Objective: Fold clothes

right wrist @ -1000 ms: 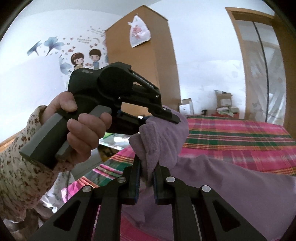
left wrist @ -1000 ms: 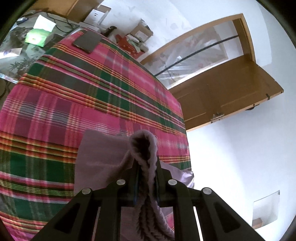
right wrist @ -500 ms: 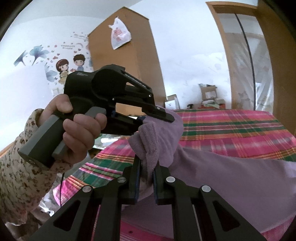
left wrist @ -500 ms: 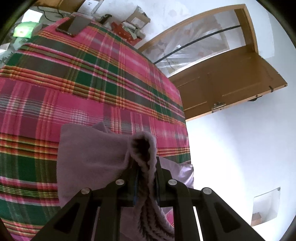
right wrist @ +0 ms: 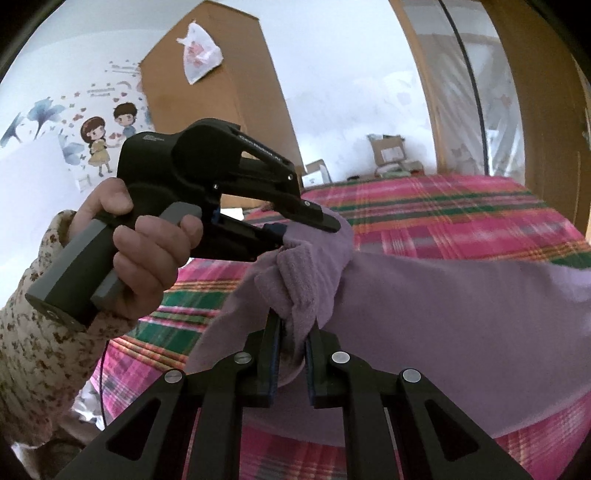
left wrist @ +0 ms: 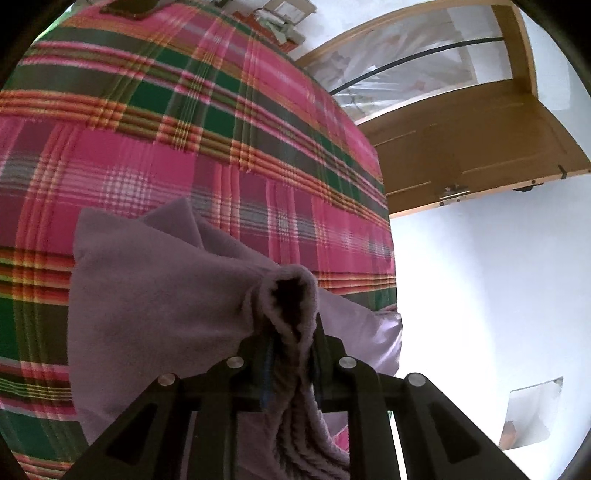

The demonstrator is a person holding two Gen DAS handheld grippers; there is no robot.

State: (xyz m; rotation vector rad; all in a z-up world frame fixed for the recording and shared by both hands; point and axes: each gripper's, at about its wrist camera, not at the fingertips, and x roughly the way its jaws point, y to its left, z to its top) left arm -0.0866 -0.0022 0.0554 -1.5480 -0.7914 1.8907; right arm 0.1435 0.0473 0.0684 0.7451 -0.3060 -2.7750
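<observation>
A lilac knitted garment (left wrist: 159,295) hangs over a bed with a pink and green plaid cover (left wrist: 184,122). My left gripper (left wrist: 291,332) is shut on a bunched ribbed edge of it. In the right wrist view the same garment (right wrist: 443,306) stretches to the right, and my right gripper (right wrist: 291,332) is shut on another bunched fold. The left gripper (right wrist: 310,229) shows there too, held by a hand (right wrist: 147,258) in a floral sleeve, its tips clamped on the cloth just above mine. Both grips sit close together, lifted above the bed.
A wooden door (left wrist: 461,147) and white wall stand past the bed's right edge. A wooden wardrobe (right wrist: 221,99) with a plastic bag, cardboard boxes (right wrist: 388,151) by the far wall, and a dark flat object (left wrist: 129,7) at the bed's far end.
The left gripper has moved forward and lower over the bed, so the plaid cover fills more of its view and the garment spreads wider. Both grips stay shut on the cloth.
</observation>
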